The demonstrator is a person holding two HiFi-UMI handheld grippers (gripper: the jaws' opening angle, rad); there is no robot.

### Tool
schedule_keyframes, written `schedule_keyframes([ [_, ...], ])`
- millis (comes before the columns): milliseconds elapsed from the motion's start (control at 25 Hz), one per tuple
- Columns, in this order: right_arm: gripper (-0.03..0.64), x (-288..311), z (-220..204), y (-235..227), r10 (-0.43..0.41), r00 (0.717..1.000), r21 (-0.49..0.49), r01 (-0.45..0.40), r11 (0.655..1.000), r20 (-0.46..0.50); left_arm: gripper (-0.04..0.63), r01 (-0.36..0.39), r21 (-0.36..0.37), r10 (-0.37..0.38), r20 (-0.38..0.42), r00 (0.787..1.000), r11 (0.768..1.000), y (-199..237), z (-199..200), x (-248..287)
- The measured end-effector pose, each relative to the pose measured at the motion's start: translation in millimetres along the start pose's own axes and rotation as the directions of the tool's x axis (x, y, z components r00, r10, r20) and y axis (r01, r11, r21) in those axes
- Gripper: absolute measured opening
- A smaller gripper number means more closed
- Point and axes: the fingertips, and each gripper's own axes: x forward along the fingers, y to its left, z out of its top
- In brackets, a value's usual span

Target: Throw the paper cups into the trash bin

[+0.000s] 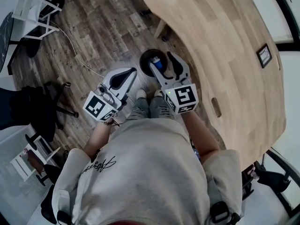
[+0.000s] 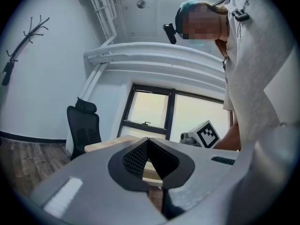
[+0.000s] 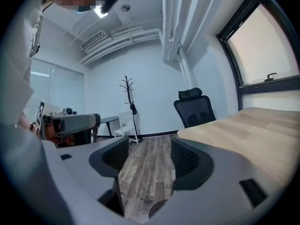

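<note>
Apparently over trash bin (image 1: 144,60), right gripper (image 1: 163,60) spread, empty, left gripper (image 1: 123,77) pinched

Bright, even daylight; fisheye-warped edges, dark vignetted corners.

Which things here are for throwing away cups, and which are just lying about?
For the job:
trash bin, on the floor by the right gripper
right gripper, open, empty
left gripper, shut, empty
No paper cup shows.

Just lying about:
wooden table
small black frame on it
black office chair
coat stand
</note>
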Motion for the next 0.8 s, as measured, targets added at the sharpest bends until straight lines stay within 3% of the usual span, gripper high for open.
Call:
schedule_keyframes([
  [440, 0.287, -24.3, 56.5, 14.7, 0.067, 0.995, -0.005, -0.066, 0.998, 0.077, 0.003, 0.029, 0.047, -0.030, 0.029, 0.999, 0.998, -13.6, 42.0, 4.8],
  [800, 0.230, -37.5, 96.8, 27.6, 0.101, 0.983, -0.083, -0.089, 0.993, 0.154, 0.003, 0.020, 0.099, -0.026, 0.065, 0.998, 0.995, -16.9, 73.8, 4.6],
])
